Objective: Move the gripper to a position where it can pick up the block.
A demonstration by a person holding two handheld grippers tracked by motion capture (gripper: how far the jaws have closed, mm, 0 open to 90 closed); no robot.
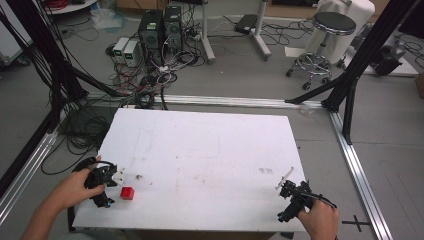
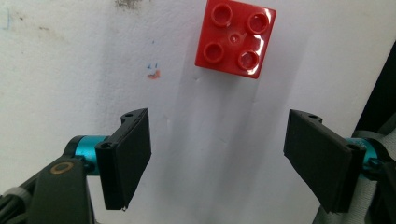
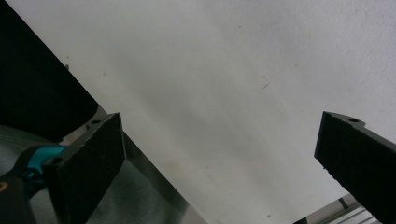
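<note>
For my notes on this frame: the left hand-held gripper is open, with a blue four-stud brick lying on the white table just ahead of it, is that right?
Not quite: the brick is red, as the left gripper view shows. The rest holds: the left hand-held gripper is open, and the brick lies on the white table just ahead of it.

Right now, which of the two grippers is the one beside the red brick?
The left gripper, at the table's near-left corner. The red brick sits just ahead of its open jaws, untouched. The right gripper is over bare table at the near-right corner.

No text, label or number is legible anywhere.
</note>
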